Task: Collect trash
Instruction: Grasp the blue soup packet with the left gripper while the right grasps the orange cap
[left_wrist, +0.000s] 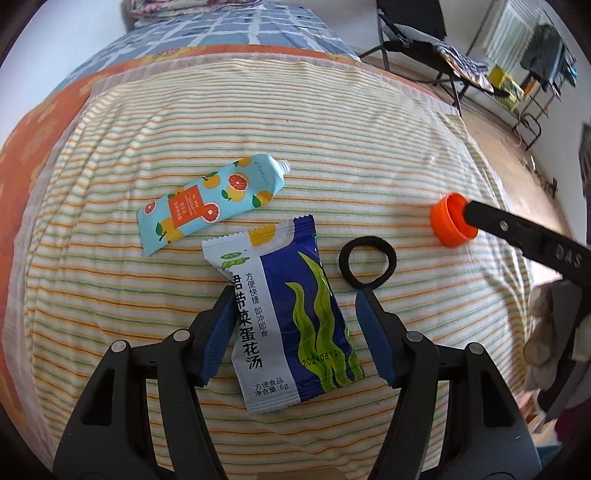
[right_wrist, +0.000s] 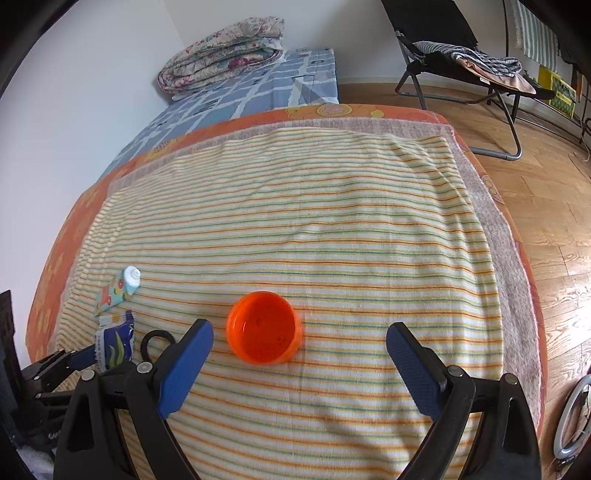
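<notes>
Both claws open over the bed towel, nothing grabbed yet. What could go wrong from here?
1. The left claw straddles the flat soup packet; closing may pinch the striped towel with it.
2. The black hair tie lies right by one fingertip and could get snagged.
3. The right claw flanks the orange cap, which lies on its side and might roll away on contact.

A striped towel (right_wrist: 314, 221) covers the orange-edged bed (right_wrist: 369, 110). Far left, a folded quilt (right_wrist: 221, 51) lies against the white wall (right_wrist: 74, 92). A black folding chair (right_wrist: 461, 55) stands far right on sunlit wooden floor (right_wrist: 546, 206).
</notes>
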